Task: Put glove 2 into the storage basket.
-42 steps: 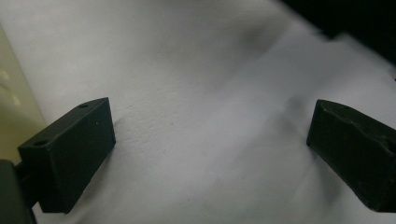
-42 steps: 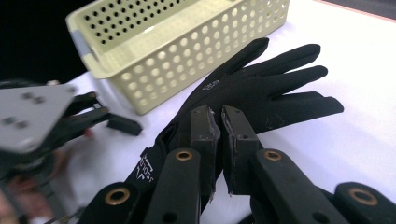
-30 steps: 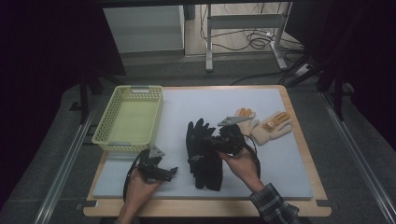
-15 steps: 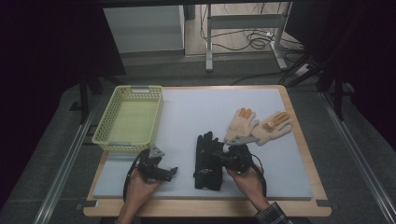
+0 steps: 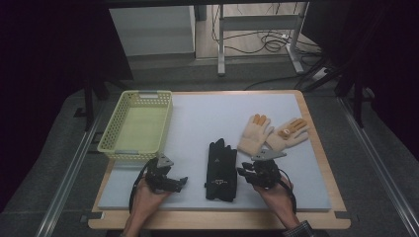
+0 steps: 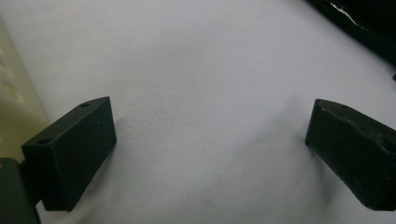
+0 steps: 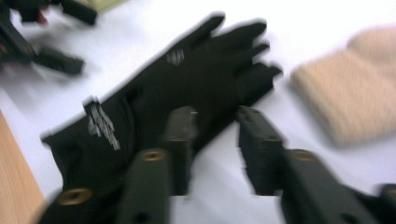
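While the black gloves (image 5: 221, 169) lie flat mid-worktop (image 5: 207, 118), the right hand-held gripper (image 5: 245, 172) sits just beside their right edge, jaws parted and just opening, nothing between them. The left hand-held gripper (image 5: 182, 181), jaws wide, rests near the yellow basket (image 5: 136, 148). Two tan gloves (image 5: 272, 134) lie beyond, nothing blocking.

1. Table (image 5: 316, 123) was light wood-edged, topped with a pale grey mat (image 5: 207, 118).
2. Floor (image 5: 375, 163) around it was dark grey, with metal rails (image 5: 69, 173) along both sides.
3. Behind it stood a white cabinet (image 5: 150, 29) and a metal frame (image 5: 257, 29).
4. Cables (image 5: 269, 44) lay on the lit floor beyond.
5. Room edges were dark.
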Available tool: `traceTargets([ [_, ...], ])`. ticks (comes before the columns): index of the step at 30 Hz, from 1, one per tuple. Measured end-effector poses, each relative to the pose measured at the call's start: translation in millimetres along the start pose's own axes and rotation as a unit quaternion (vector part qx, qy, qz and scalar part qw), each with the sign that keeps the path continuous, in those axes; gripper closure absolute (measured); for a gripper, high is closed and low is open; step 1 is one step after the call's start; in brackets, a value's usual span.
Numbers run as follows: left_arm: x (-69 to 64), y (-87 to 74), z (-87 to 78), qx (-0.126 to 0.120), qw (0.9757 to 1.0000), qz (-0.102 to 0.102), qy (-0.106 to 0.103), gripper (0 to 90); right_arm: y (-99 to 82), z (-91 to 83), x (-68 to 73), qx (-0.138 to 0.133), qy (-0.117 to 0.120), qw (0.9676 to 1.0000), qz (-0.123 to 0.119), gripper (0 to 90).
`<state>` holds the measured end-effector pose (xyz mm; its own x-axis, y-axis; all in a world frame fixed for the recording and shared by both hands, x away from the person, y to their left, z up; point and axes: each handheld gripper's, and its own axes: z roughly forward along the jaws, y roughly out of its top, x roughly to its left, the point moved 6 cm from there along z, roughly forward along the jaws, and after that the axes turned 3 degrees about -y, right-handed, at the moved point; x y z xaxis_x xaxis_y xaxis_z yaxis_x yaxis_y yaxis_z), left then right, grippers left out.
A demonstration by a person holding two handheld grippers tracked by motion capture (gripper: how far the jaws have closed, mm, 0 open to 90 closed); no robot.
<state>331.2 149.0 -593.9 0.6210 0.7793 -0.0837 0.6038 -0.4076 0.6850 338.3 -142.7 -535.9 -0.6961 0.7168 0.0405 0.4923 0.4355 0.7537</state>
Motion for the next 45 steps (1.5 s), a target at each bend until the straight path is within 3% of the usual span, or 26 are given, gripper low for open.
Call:
traceTargets([
  [3, 3.2, -3.8, -4.4, 0.008, 1.0000, -0.005, 0.002, 1.7, -13.6, 1.7, 2.2, 0.012, 0.009, 0.9998, -0.010, 82.4],
  [6, 7.0, -8.1, -7.4, 0.004, 1.0000, -0.005, 0.001, 1.2, -24.0, 5.3, 8.8, 0.018, 0.016, 0.9994, -0.026, 83.6],
  [13, 9.4, -11.9, -10.1, -0.002, 0.9999, 0.009, -0.007, 1.4, -32.0, 20.7, 28.1, 0.028, 0.026, 0.9975, -0.059, 85.6],
  [20, 13.6, -14.3, -12.9, -0.003, 0.9995, 0.024, -0.021, 3.6, -27.5, 29.9, 36.1, 0.017, 0.042, 0.9974, -0.055, 85.4],
  [38, 13.5, -14.4, -12.8, -0.003, 0.9995, 0.024, -0.021, 3.6, 3.5, 72.0, 65.4, 0.015, 0.048, 0.9959, -0.075, 83.2],
  [45, 13.5, -14.3, -12.3, -0.006, 0.9995, 0.021, -0.023, 3.5, 7.0, 77.5, 69.1, 0.010, 0.052, 0.9955, -0.079, 80.6],
])
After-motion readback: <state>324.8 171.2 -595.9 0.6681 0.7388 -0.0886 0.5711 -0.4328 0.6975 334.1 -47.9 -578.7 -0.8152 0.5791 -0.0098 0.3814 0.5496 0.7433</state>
